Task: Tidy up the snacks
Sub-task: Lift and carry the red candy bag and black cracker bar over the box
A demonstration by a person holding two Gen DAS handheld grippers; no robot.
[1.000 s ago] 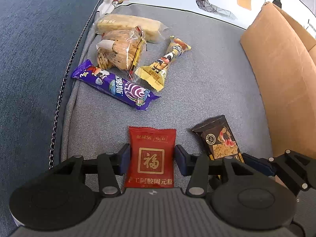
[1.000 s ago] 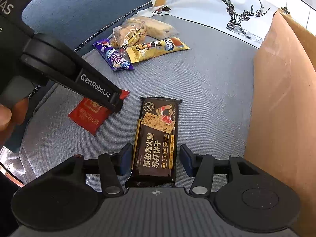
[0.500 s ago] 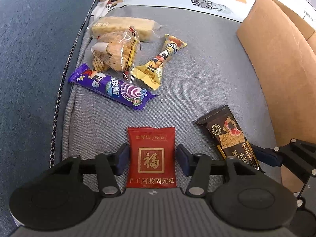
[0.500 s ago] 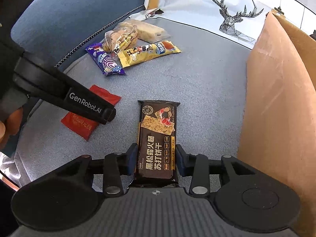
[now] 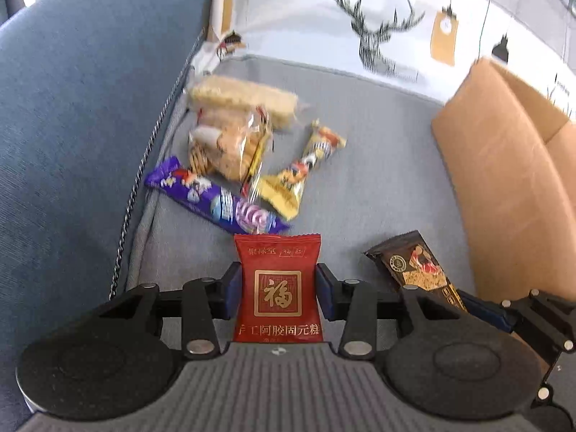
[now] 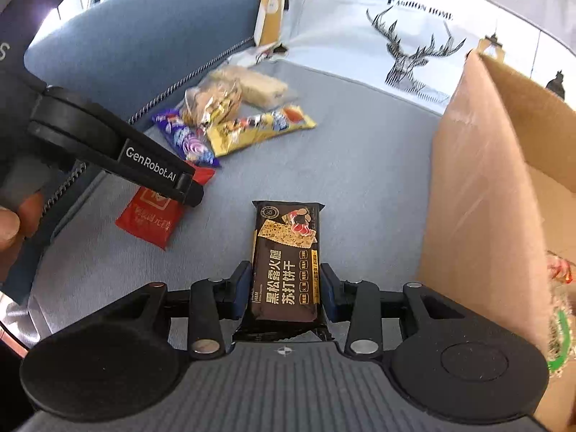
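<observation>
On the grey sofa seat (image 5: 378, 165) beside one cardboard box (image 6: 482, 187), the right gripper (image 6: 285, 289) pinches one dark cracker pack (image 6: 286, 262). The left gripper (image 5: 276, 289) is closing, pads touching one red packet (image 5: 277, 288). Four more snacks (image 5: 230, 154) lie clustered beyond.

I am looking at a home living room: a grey fabric sofa seat cushion (image 5: 378, 165) with a blue upholstered backrest (image 5: 82, 115), a white cushion printed with a black deer and "Fashion Home" (image 6: 414, 36), and an open brown cardboard box (image 6: 486, 165).
</observation>
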